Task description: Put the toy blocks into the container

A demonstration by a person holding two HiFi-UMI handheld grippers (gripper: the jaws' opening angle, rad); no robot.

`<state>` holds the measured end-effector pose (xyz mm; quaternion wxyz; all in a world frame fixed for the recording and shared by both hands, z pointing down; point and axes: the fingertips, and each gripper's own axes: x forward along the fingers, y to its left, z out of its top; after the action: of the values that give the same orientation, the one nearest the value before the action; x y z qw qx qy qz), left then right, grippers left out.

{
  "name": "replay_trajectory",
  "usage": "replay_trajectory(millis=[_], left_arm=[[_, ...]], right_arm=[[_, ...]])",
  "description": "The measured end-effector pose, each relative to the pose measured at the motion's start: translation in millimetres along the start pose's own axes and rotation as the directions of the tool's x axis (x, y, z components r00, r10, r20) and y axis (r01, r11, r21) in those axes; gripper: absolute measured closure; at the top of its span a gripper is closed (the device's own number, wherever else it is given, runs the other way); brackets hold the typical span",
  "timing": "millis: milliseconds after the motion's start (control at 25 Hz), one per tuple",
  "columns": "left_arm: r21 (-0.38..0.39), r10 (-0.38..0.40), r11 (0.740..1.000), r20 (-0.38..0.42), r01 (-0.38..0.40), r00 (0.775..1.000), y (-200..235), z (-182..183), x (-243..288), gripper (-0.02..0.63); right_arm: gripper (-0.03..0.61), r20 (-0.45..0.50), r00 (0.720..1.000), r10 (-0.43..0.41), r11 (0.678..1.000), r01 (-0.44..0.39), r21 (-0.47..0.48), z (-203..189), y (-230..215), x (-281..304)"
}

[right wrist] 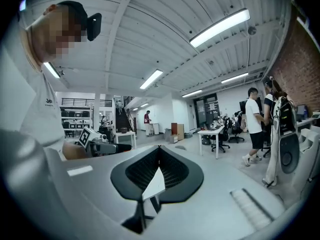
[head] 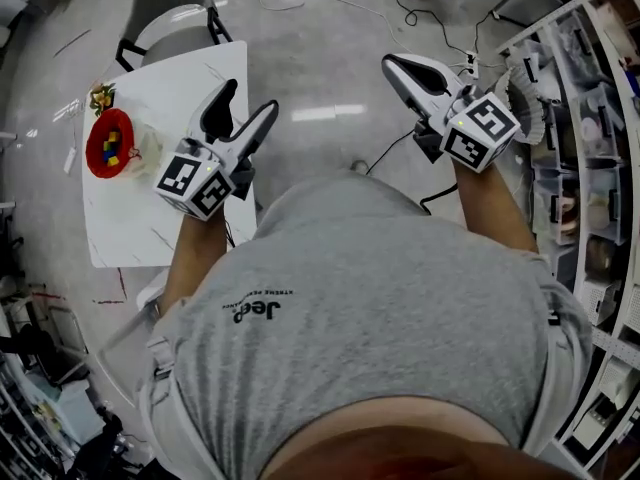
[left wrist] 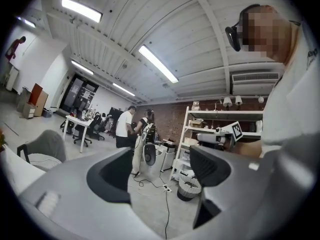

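The toy blocks in the red container are shown too small to be counted or told apart. The near right edge of the white table is covered by the left gripper. The shelving is cut off by the right edge.

Your light comes from long ceiling strips, bright and even, and they leave a pale glare streak on the floor in your head view. Both gripper views bulge like a fisheye with black corners. Close to its lens your left gripper looks soft; the far room is sharper.
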<state>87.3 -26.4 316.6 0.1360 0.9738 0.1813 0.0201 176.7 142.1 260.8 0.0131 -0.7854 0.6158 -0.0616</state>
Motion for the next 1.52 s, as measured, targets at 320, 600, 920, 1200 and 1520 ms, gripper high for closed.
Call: replay_trajectory(millis=[320, 600, 920, 1200, 1520], left_arm=[[0.017, 0.14, 0.99, 0.007, -0.14, 0.99, 24.3, 1.3, 102.4, 0.224], [0.01, 0.17, 0.985, 0.0, -0.17, 0.985, 30.8, 2.0, 185.3, 0.224], [0.043, 0.057, 0.998, -0.056, -0.055, 0.997, 60.7, 1.4, 215.8, 0.224], [0.055, 0.064, 0.997, -0.024, -0.063, 0.998, 92.5, 20.5, 195.7, 0.224], [0.023, 0.277, 0.96, 0.044, -0.279, 0.96, 143.5, 18.6, 120.2, 0.224]], right_arm=[[0.574, 0.033, 0.995, 0.094, 0.996, -0.093, -0.017, 9.3, -119.1, 9.5], [0.574, 0.037, 0.992, 0.118, 0.993, -0.118, 0.01, 12.1, -210.7, 15.5], [0.574, 0.036, 0.999, 0.013, 0.999, -0.014, 0.036, -1.9, -232.6, 40.3], [0.574, 0.003, 1.0, -0.001, 0.999, 0.001, 0.035, -2.7, -217.5, 66.6], [0.574, -0.055, 0.979, 0.195, 0.98, -0.197, -0.035, 10.5, -178.7, 149.1]])
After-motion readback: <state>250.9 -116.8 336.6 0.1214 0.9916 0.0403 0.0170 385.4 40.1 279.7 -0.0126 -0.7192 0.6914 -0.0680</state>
